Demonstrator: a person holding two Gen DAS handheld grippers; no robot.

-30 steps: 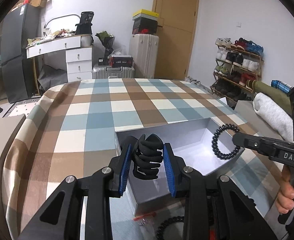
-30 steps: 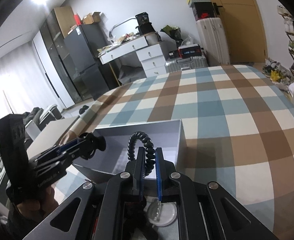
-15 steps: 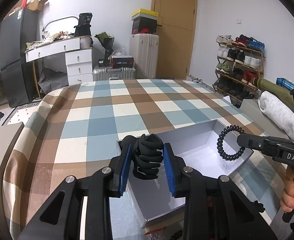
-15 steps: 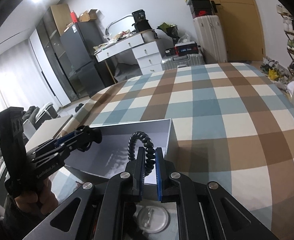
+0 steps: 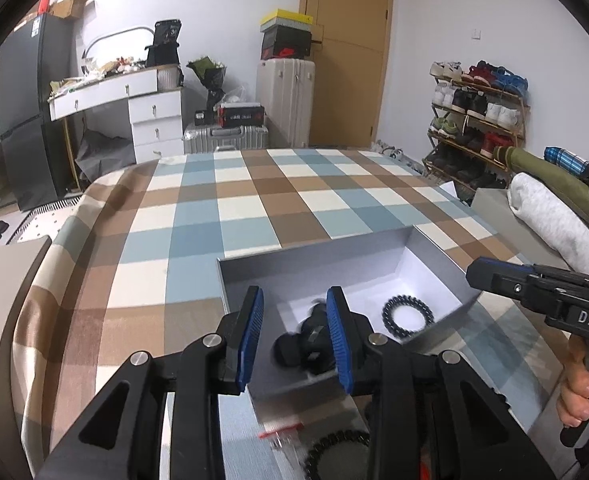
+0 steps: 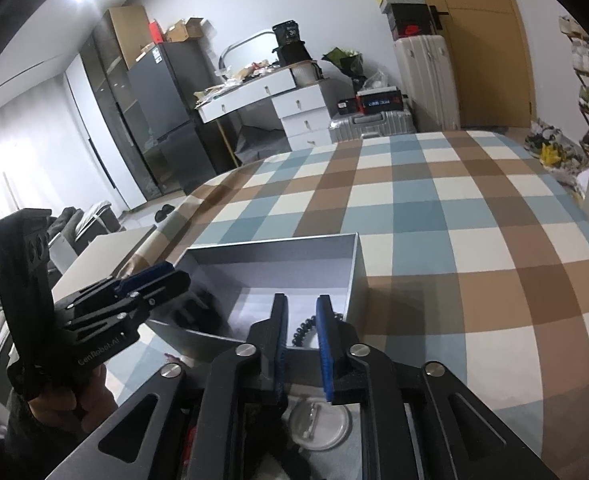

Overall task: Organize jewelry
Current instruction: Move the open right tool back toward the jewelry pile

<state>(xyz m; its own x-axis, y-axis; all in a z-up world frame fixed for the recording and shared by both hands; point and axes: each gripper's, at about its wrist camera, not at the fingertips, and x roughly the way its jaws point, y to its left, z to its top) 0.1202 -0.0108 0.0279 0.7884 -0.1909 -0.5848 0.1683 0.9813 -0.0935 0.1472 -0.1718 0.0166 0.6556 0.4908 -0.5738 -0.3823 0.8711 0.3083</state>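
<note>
Both tongs, left tongs point(image 5: 296, 334) and right tongs point(image 6: 300, 338), gape empty over the grey box point(image 5: 334, 258) at lower centre, where the light, springy coil bracelet point(image 5: 408, 315) and rigid hair claw point(image 5: 308, 342) lie, best pinched across their edges.

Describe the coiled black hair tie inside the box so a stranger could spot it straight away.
On the checked tablecloth sits an open grey box. On its white floor, toward the right wall, lies the coiled hair tie: a flat spiral ring, unlike the chunky black hair claw beside it.
</note>
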